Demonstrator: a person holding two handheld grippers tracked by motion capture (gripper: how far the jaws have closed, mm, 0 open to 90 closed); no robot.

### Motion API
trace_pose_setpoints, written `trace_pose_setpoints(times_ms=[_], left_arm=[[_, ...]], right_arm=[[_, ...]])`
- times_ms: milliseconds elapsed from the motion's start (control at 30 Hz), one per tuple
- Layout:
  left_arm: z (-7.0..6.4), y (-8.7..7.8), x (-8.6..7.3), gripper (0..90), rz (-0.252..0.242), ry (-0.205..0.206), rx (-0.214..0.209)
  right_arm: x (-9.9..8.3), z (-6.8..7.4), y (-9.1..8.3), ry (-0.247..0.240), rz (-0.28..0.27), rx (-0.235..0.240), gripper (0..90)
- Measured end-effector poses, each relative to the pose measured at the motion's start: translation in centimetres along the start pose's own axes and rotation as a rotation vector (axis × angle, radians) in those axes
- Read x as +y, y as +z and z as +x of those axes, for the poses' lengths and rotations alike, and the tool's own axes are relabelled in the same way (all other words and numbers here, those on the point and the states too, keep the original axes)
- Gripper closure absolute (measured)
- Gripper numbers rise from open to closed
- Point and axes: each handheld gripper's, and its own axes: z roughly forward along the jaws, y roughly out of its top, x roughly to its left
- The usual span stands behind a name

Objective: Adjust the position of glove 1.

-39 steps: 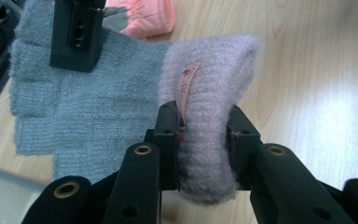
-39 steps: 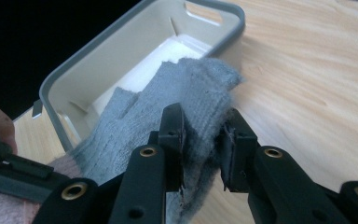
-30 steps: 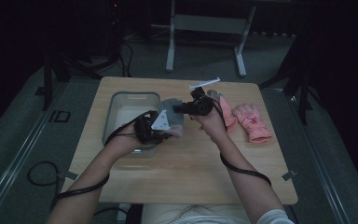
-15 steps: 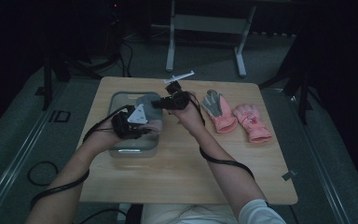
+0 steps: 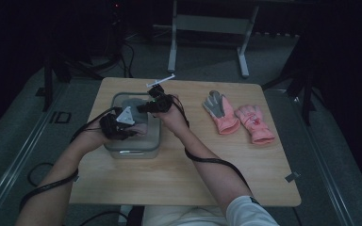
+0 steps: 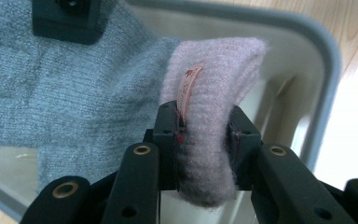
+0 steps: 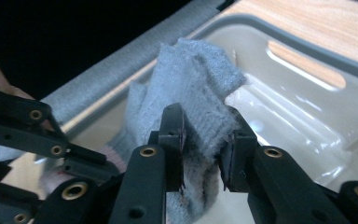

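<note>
Both grippers are clamped on one knitted glove over a clear plastic bin. Left gripper (image 6: 204,140): jaws closed on the pink cuff (image 6: 214,107) of the glove, the knit bulging between the pads; a small pink label (image 6: 186,88) stands up from the cuff beside one pad. Right gripper (image 7: 204,154): jaws closed on a bunched fold of the grey part of the glove (image 7: 191,93). In the left gripper view the grey knit (image 6: 65,93) spreads from the cuff toward the other gripper, whose black jaw tip sits at the top edge.

From the high view, the left gripper (image 5: 134,132) and right gripper (image 5: 143,107) are close together over the bin (image 5: 136,151), which stands on the left half of a wooden table (image 5: 169,179). Glove is held over the bin's opening; whether it touches the floor of the bin cannot be determined. Two more gloves lie flat on the right side of the table, well apart from the bin: one grey and pink (image 5: 220,112), one pink (image 5: 255,123), just beside each other.
</note>
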Motion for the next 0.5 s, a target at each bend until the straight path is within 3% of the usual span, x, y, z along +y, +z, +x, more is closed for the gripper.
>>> trace_pose_setpoints(times_ms=[67,333,433,500], left_arm=[[0.1,0.3,0.0,70.1,0.011,0.001,-0.005],[0.8,3.4,0.0,70.1,0.090,-0.004,-0.095],[1.0,4.3,0.2,70.1,0.121,-0.017,-0.124],[1.0,4.7,0.3,70.1,0.146,-0.005,-0.135]], right_arm=[[-0.1,-0.2,0.3,0.004,0.008,-0.006,73.4],[-1.8,-2.2,2.9,0.039,0.085,-0.063,73.3],[-2.2,-2.6,3.5,0.051,0.107,-0.075,73.0],[-2.3,-2.7,3.8,0.062,0.134,-0.085,72.6]])
